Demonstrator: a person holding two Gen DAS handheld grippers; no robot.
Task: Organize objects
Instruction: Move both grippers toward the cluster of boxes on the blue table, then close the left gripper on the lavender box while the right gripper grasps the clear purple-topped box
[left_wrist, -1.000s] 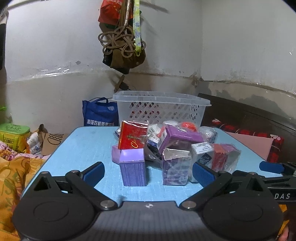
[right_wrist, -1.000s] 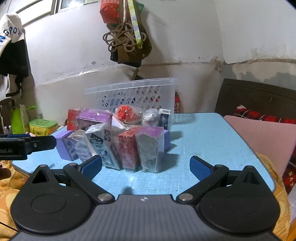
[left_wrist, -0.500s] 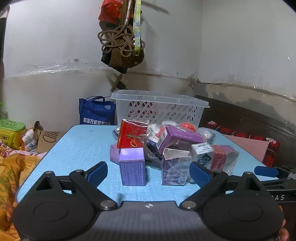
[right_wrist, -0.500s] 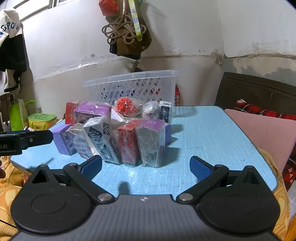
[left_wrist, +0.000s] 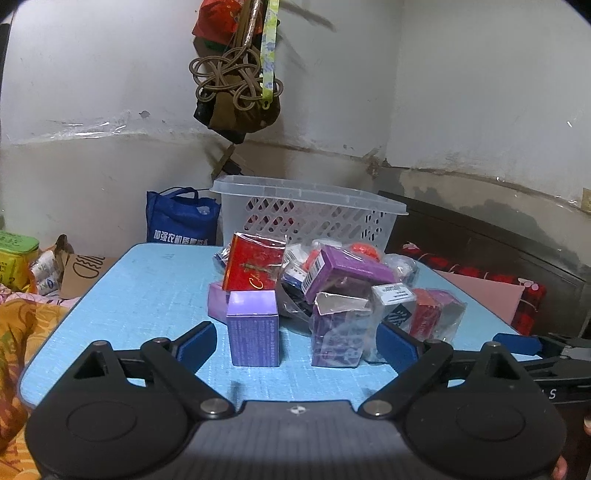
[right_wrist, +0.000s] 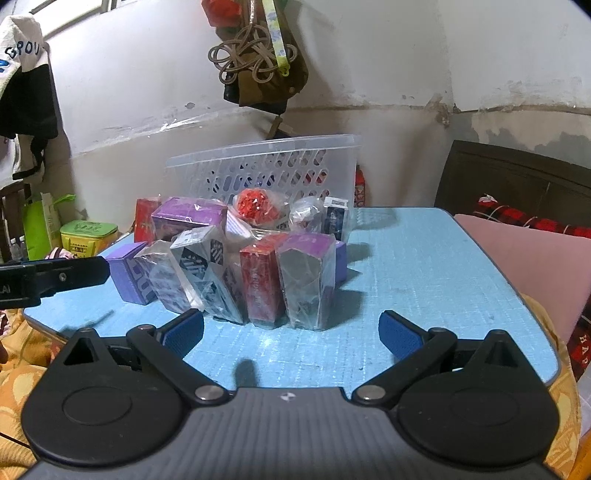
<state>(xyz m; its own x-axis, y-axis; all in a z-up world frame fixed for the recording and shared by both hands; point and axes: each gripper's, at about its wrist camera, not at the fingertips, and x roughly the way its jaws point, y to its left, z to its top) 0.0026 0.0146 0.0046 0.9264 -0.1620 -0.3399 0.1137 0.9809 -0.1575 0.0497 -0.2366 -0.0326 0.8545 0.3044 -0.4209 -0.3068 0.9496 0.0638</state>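
1. Both pairs of jaws stand wide apart and hold nothing: the left gripper (left_wrist: 295, 341) faces the near end of the pile, and the right gripper (right_wrist: 291, 332) faces it from the other side.
2. Nothing looks sorted yet. All the small packages sit in one crowded heap on the blue desk (left_wrist: 147, 295), in front of the clear plastic basket (left_wrist: 306, 218).
3. Whether the basket already holds anything cannot be told; only red shapes show through its lattice wall, and those may be things behind it.
4. Nearest the left gripper, the lilac box (left_wrist: 253, 328) stands upright at the edge of the heap, touching a second pale purple box behind it, with a wrapped purple pack (left_wrist: 338, 332) just beside it.
5. Nearest the right gripper stand a red box (right_wrist: 262, 284) and a film-wrapped purple-topped box (right_wrist: 308, 280), side by side and touching.
6. Further back lie a red-and-gold box (left_wrist: 253, 266), a purple carton (left_wrist: 347, 273) tilted on top, and a red ball in a bag (right_wrist: 256, 206).
7. Judging by this, the task is at its very start: every item is left to be picked up and, most likely, placed in the basket.
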